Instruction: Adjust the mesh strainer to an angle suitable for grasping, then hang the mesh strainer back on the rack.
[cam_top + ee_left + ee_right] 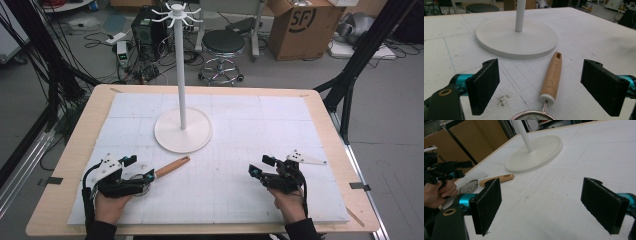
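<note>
The left gripper [541, 87] has its jaws spread wide with nothing pressed between them; the strainer [549, 85] lies flat on the desk [240, 200] in the gap, its wooden handle [552, 77] running toward 12 o'clock and its mesh bowl [534, 116] at 6, close under the camera. That open straddle looks like a line-up for closing on the handle near the bowl. Just beyond the handle's tip, at 11 o'clock, sits the round base of the white stand [516, 37], whose post rises to a ring of hooks [176, 14], probably where the strainer is meant to hang. The right gripper [261, 167] also stands wide and empty, over bare desk at 3 o'clock from the strainer, well apart, apparently waiting clear of the work.
</note>
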Action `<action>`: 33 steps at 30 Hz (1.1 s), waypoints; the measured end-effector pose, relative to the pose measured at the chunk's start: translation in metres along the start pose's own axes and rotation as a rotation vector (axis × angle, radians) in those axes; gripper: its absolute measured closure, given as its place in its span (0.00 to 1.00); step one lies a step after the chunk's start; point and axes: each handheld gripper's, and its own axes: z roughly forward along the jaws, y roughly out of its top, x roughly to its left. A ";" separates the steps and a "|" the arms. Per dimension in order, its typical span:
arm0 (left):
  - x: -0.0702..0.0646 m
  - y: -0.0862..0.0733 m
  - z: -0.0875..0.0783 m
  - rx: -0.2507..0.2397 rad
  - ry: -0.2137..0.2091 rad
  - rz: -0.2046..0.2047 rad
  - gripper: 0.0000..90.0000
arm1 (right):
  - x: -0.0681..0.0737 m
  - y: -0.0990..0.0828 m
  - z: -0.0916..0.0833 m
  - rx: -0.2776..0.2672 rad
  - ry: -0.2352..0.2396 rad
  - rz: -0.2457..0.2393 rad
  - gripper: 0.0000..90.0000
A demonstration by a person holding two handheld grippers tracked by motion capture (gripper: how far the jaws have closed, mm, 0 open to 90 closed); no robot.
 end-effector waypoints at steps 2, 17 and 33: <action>-0.002 0.000 0.000 0.006 0.001 0.010 0.18 | 0.001 -0.002 0.000 -0.002 -0.003 -0.003 0.18; -0.010 0.004 0.009 0.031 -0.050 0.023 0.18 | -0.001 -0.005 -0.004 -0.018 -0.015 0.003 0.18; -0.018 0.007 0.017 0.081 -0.089 0.046 0.19 | -0.001 -0.007 0.000 -0.006 -0.031 -0.006 0.18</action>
